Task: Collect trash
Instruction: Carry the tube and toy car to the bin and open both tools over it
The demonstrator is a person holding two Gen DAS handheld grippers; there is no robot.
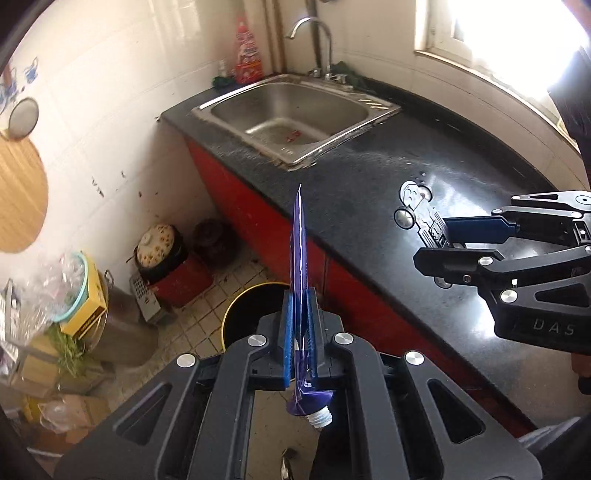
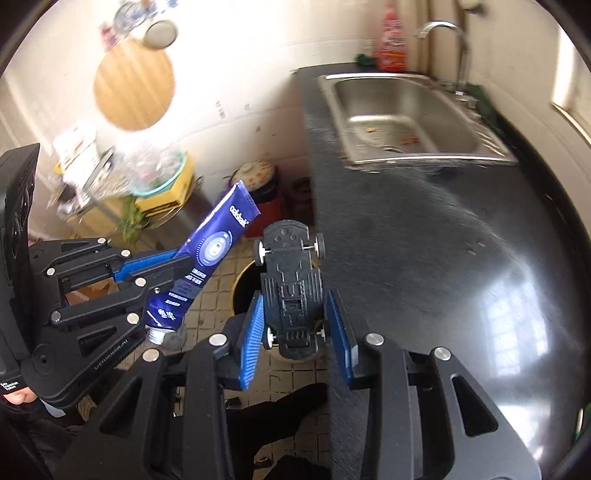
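My left gripper (image 1: 301, 321) is shut on a flat blue toothpaste tube (image 1: 300, 266), capless neck toward the camera, held over the floor above a black bin with a yellow rim (image 1: 236, 310). The tube (image 2: 212, 254) and left gripper (image 2: 162, 266) also show in the right wrist view. My right gripper (image 2: 295, 317) holds a black toy car (image 2: 291, 288) upside down between its blue pads, at the counter's edge above the bin (image 2: 242, 280). In the left wrist view the right gripper (image 1: 443, 240) holds the car (image 1: 421, 214) over the black counter (image 1: 369, 177).
A steel sink (image 1: 295, 114) with a tap (image 1: 314, 33) is set in the counter's far end. Red cabinets (image 1: 258, 206) run below. Pots, a red container (image 1: 177, 277), boxes and bags (image 1: 55, 295) crowd the tiled floor by the wall.
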